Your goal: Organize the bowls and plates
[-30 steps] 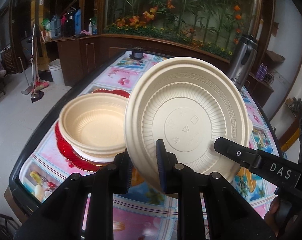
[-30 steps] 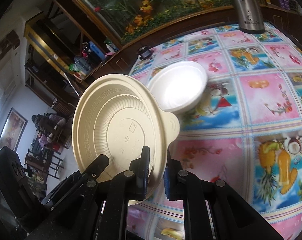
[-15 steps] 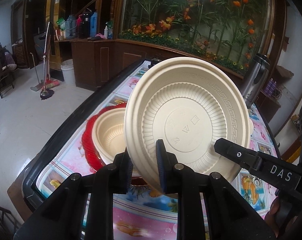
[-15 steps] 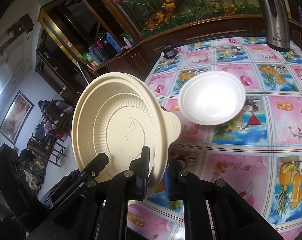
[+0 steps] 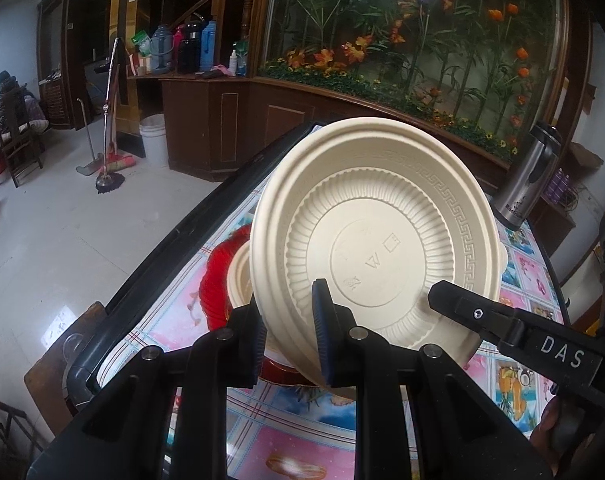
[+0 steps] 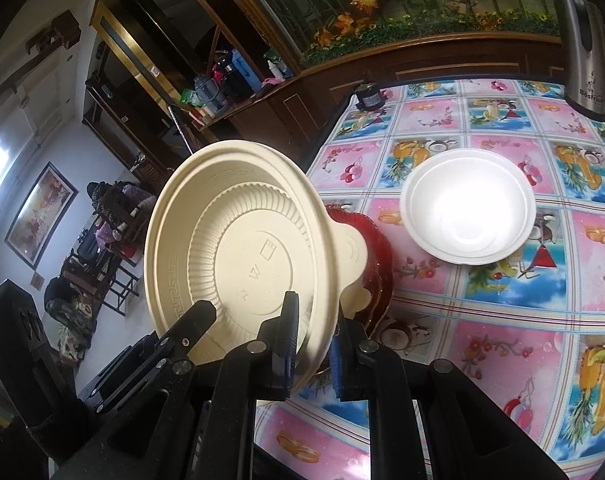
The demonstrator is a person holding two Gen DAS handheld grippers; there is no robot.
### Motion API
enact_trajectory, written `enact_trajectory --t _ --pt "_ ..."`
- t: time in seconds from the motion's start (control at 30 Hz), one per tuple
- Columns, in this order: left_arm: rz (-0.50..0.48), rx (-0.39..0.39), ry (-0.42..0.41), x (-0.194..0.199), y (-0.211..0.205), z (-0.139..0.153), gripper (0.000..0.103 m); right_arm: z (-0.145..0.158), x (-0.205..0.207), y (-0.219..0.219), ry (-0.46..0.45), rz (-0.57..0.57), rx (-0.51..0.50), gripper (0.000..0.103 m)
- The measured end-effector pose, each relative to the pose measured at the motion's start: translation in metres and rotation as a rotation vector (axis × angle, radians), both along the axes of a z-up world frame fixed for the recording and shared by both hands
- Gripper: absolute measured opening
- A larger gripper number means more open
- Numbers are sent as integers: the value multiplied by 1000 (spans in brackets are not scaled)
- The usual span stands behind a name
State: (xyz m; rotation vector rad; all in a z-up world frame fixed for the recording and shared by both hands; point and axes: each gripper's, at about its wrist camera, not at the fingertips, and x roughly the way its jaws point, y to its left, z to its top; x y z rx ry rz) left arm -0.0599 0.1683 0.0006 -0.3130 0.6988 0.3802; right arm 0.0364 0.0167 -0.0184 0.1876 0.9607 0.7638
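Above the patterned table [image 6: 502,312], your left gripper [image 5: 290,332] and right gripper [image 6: 314,336] each pinch the rim of the same cream bowl [image 5: 374,248], held tilted with its underside toward you. Beyond it, the red plate [image 6: 378,264] lies near the white bowl [image 6: 468,206].

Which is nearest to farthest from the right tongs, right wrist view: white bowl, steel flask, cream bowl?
1. cream bowl: clamped by its rim in the right tongs.
2. white bowl: mid-table, right of centre.
3. steel flask: far right corner of the table.
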Motion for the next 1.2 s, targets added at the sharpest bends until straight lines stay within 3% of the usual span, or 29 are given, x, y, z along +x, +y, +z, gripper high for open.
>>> enact_trajectory --t 1.2 --pt "33 8 121 28 20 -26 19 -38 28 38 96 8 -62 14"
